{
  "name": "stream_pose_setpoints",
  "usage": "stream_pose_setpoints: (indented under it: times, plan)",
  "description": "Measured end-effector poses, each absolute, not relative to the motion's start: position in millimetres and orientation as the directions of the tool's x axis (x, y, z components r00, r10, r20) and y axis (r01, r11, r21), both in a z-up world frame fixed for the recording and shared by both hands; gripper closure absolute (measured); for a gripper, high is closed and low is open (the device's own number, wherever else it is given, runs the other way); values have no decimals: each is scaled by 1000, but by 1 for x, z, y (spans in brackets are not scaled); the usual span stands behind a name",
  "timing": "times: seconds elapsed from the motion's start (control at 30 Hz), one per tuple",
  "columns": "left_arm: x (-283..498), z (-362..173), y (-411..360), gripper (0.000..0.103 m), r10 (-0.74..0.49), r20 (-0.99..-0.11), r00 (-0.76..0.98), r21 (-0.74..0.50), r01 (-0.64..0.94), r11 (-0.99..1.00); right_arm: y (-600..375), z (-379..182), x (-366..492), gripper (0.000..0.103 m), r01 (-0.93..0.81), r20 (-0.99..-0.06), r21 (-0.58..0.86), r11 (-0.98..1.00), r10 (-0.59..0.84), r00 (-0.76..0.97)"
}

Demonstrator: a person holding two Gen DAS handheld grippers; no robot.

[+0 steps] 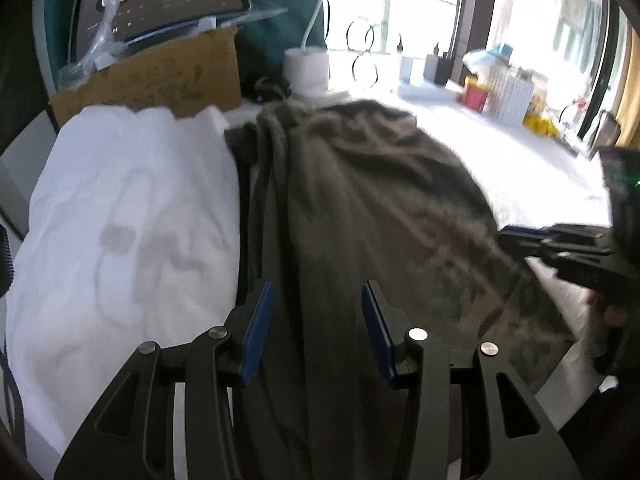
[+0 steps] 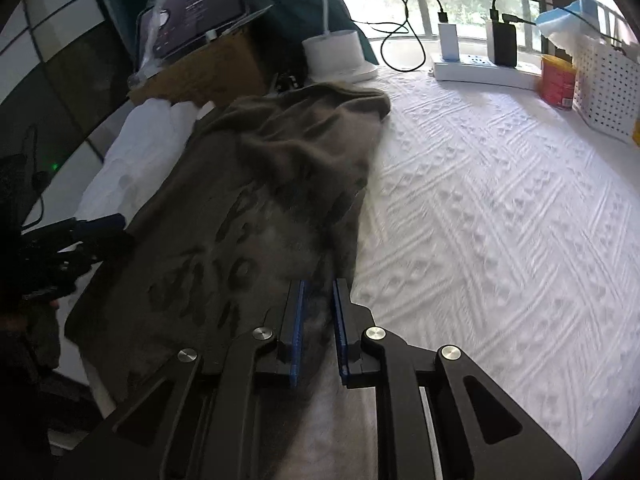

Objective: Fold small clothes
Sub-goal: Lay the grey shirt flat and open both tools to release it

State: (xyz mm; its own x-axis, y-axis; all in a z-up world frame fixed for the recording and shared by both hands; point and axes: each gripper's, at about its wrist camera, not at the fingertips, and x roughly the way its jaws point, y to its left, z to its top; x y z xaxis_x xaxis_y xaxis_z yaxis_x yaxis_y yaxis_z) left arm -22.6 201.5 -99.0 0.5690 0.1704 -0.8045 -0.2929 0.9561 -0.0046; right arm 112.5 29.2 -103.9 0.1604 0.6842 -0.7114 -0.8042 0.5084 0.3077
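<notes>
A dark olive-brown garment with a faded print lies rumpled along the white textured bedcover; it also shows in the right wrist view. A folded white garment lies to its left. My left gripper is open above the brown garment's near left part, nothing between its blue pads. My right gripper is nearly closed on the garment's near right edge, cloth between its pads. It also shows at the right of the left wrist view. The left gripper shows at the left edge of the right wrist view.
A cardboard box with a tablet on it stands at the back left. A white lamp base, a power strip with chargers, a red can and a white perforated basket line the far edge.
</notes>
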Motion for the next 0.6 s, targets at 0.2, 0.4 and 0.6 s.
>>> stream_pose_setpoints:
  times: [0.2,0.4,0.6]
  plan:
    - [-37,-111,185,57,246,-814,525,83,-315,946,10,-103,91,88,-825,-705,329,459,701,109]
    - [-44,-86,167,58,283,-757,589,88,-338,937,-17,-96,79,87,-830,-679,347,436,728,98]
    - [-34,-72,131,58,280,-717,638,121,-282,952,-45,-95,74,87,-823,-663,359,440,741,107]
